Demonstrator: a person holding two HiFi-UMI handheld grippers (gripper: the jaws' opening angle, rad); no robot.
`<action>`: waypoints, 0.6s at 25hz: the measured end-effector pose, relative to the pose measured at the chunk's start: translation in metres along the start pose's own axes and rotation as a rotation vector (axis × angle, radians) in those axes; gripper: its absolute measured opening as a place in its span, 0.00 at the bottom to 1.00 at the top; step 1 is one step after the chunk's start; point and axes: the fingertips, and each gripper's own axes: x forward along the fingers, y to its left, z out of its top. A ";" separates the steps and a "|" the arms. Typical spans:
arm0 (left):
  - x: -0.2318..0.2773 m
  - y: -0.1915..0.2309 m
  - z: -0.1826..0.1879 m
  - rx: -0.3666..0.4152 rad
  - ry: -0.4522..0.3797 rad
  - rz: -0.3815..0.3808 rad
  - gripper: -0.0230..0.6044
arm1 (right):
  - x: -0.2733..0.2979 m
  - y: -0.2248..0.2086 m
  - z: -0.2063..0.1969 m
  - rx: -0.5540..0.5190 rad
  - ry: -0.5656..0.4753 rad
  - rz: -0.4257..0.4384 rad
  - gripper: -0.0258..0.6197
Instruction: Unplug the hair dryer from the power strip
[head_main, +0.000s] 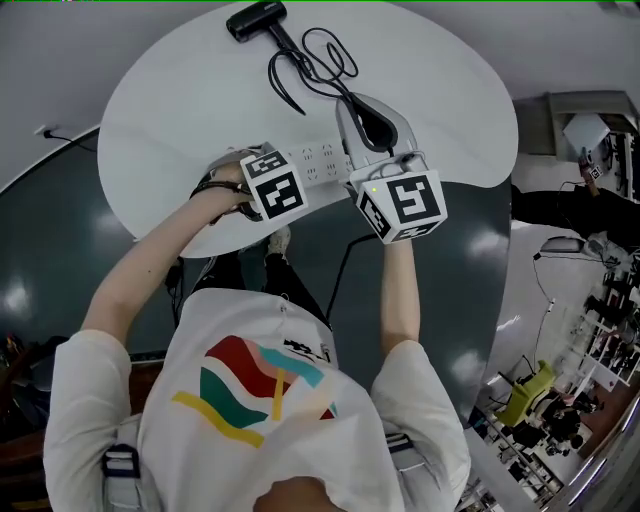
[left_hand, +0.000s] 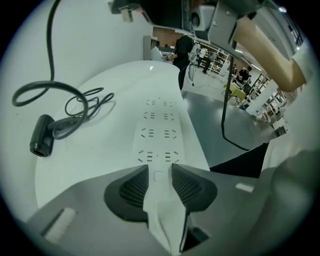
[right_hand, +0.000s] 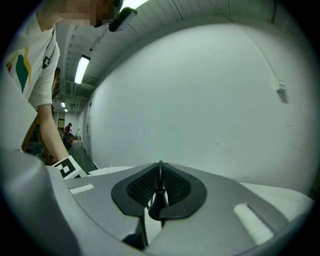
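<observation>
Your left gripper (left_hand: 159, 176) clamps the near end of the power strip (left_hand: 158, 134). Your right gripper (right_hand: 160, 189) pinches the black cord (right_hand: 160, 176), held above the strip. Every visible socket is bare, so the unplugging looks done. The hair dryer (left_hand: 42, 135) lies well apart from the strip.

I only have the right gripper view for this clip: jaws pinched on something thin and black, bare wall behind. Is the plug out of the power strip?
Observer: Yes. In the left gripper view every socket on the power strip is empty.
Operator: What is holding the strip?
Observer: The left gripper is clamped on its near end.
Operator: And the hair dryer?
Observer: In the head view the hair dryer lies at the far edge of the round table, and its cord runs back to the right gripper.
</observation>
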 end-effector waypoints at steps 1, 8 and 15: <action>-0.001 -0.001 0.001 0.000 0.000 0.000 0.27 | 0.002 0.001 0.001 0.005 0.000 0.004 0.10; 0.000 -0.003 0.005 0.000 -0.015 0.003 0.27 | 0.032 -0.001 -0.023 -0.011 0.072 0.016 0.10; -0.001 0.002 0.007 -0.013 -0.055 0.008 0.27 | 0.062 0.006 -0.068 -0.070 0.184 0.036 0.10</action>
